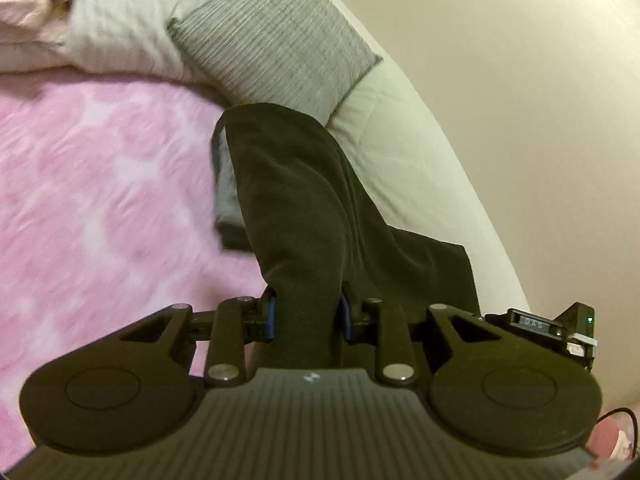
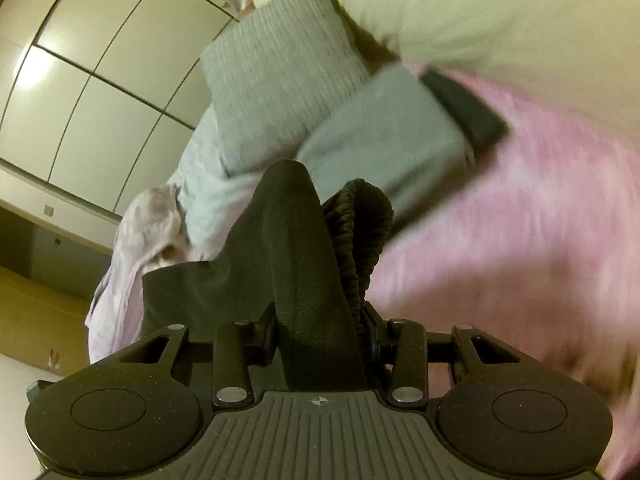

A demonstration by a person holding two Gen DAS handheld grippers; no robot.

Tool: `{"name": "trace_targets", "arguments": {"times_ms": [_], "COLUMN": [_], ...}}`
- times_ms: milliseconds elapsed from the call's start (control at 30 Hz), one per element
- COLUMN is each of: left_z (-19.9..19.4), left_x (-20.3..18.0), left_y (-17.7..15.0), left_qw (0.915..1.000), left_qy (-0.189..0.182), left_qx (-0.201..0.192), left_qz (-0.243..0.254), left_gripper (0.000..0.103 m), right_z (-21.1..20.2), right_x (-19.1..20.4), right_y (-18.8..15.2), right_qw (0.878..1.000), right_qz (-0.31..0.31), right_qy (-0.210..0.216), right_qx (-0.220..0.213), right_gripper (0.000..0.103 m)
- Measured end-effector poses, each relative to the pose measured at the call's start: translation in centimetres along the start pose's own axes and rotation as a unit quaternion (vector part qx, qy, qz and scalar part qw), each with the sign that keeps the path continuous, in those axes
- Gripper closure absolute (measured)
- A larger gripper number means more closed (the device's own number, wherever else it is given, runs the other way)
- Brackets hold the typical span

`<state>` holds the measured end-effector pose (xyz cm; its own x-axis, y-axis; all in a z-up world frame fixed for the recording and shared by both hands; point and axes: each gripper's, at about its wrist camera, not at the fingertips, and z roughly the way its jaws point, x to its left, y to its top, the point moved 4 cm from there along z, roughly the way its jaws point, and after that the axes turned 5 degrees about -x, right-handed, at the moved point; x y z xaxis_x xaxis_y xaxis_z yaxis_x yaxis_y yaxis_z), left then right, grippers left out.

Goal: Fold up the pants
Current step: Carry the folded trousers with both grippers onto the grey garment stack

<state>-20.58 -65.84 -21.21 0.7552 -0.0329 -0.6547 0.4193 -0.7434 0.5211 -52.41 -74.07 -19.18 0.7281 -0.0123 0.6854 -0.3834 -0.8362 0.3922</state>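
Pink blanket (image 1: 100, 184) covers the bed beside cream wall (image 1: 520, 100).

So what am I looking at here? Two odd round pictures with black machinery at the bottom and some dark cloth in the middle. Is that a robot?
No robot: a person holds a two-finger clamp in each hand, and each clamp carries a wide-angle camera that looks along its fingers. That is why the pictures bulge. One picture comes from the left gripper, the other from the right gripper. The black parts at the bottom are the clamps themselves. Each is shut on the dark pants, which are to be folded; in the right view the gathered waistband shows. Below lies a pink bedspread with a grey pillow and a folded grey garment beside it. The blur suggests that the hands are moving.
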Motion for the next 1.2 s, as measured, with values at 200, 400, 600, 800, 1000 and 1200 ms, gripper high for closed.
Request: {"name": "trace_targets", "arguments": {"times_ms": [200, 400, 600, 800, 1000, 1200], "left_z": [11.3, 19.2, 24.3, 29.0, 29.5, 24.7], "left_x": [-3.1, -3.0, -1.0, 2.0, 3.7, 2.3], "left_y": [6.2, 10.5, 12.8, 13.0, 13.1, 16.5], "left_qw": [0.9995, 0.9989, 0.9980, 0.9944, 0.9881, 0.9821], "left_qy": [0.013, 0.034, 0.059, 0.104, 0.153, 0.176], "left_qx": [-0.026, -0.033, -0.023, 0.002, 0.017, -0.060], "left_qz": [-0.015, -0.004, -0.005, 0.020, 0.004, 0.027], "left_gripper": [0.079, 0.079, 0.079, 0.069, 0.060, 0.067], "right_z": [5.1, 11.3, 17.2, 21.6, 20.3, 17.3], "right_x": [-2.2, -4.8, -7.3, -10.9, -10.7, -5.8], "right_y": [12.6, 19.6, 22.9, 23.3, 22.9, 24.3], "right_qw": [0.999, 0.999, 0.999, 0.999, 0.996, 0.968], "right_qz": [-0.035, -0.043, -0.040, -0.035, -0.077, -0.212], "right_qy": [0.011, 0.024, 0.026, 0.000, -0.055, -0.096], "right_qx": [-0.001, -0.001, 0.017, 0.022, -0.002, -0.097], "right_gripper": [0.065, 0.065, 0.065, 0.067, 0.050, 0.054]}}
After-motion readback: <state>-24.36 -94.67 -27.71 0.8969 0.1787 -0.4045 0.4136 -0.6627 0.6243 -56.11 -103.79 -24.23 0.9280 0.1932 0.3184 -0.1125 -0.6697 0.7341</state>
